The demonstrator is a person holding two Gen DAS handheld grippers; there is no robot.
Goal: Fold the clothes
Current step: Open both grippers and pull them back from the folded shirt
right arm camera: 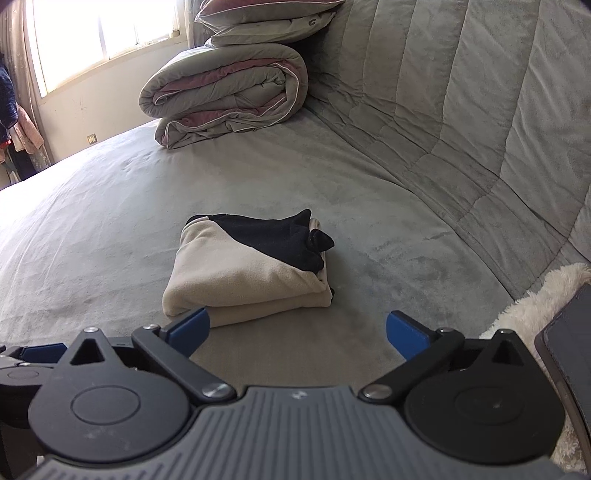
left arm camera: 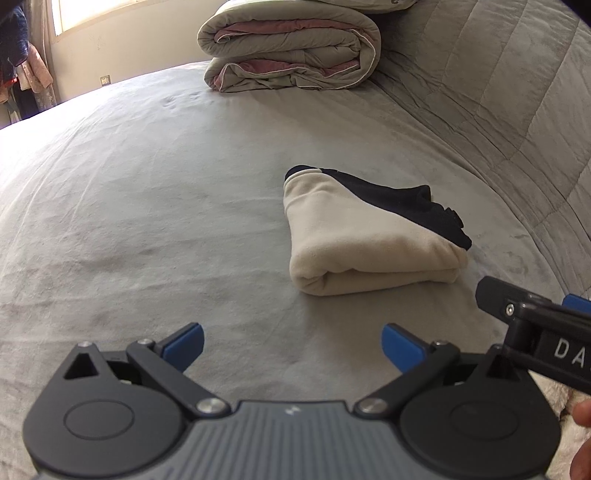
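A cream and black garment lies folded into a compact bundle on the grey bed cover. It also shows in the right wrist view. My left gripper is open and empty, held above the cover, short and left of the bundle. My right gripper is open and empty, just in front of the bundle's near edge. The right gripper's body shows at the right of the left wrist view.
A rolled grey and pink duvet lies at the far end of the bed, with pillows above it. A quilted grey headboard runs along the right. A fluffy white throw and a dark flat object lie at near right.
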